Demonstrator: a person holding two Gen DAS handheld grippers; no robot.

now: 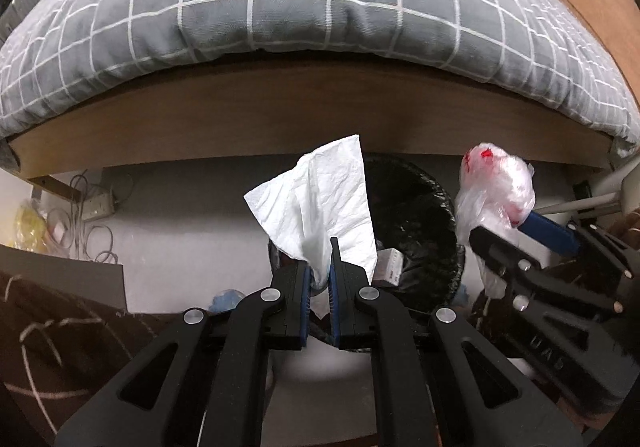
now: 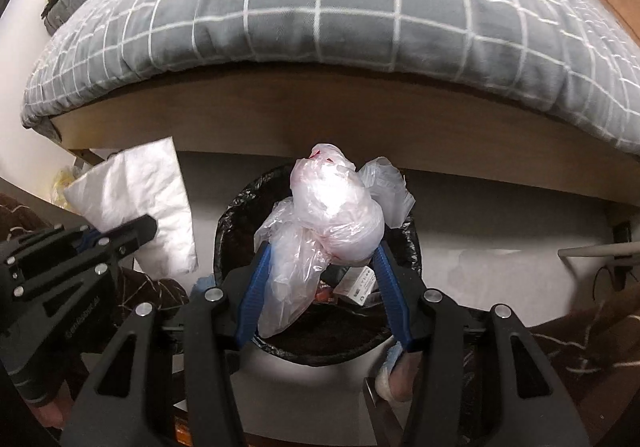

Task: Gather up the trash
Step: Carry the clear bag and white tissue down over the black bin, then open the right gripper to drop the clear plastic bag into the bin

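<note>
Clearly the carrying is done and the drop is the step in hand. Both pieces of trash hang over or beside the bin (image 2: 316,343), a round can with a black liner standing on the pale floor (image 2: 500,267) just in front of the bed (image 2: 320,27).

The left hand-held gripper (image 1: 319,271) is clamped tight on the lower corner of a white tissue (image 1: 324,203), which stands up from the jaws like a flag. The right hand-held gripper (image 2: 320,259) grips a crumpled clear plastic bag (image 2: 336,223) with a red mark near its top; its jaws stand about half spread because the bundle fills them, blue pads pressed into both sides.

Next, I judge, each gripper needs to sit squarely above the bin's mouth and then let go. The bag looks well centred already. The tissue seems nearer the bin's left rim, so a small shift right would be wise; it is light and could drift outside as it falls.

From the left wrist view, the tissue hides much of the bin, and the floor under the bed shows a power strip (image 1: 98,205) and loose cables (image 1: 96,243) at the far left. From the right wrist view, the bin's opening is plain, with a small box (image 2: 360,281) and other rubbish already inside, and a gloved hand (image 2: 38,379) holding the left gripper at the near left.
</note>
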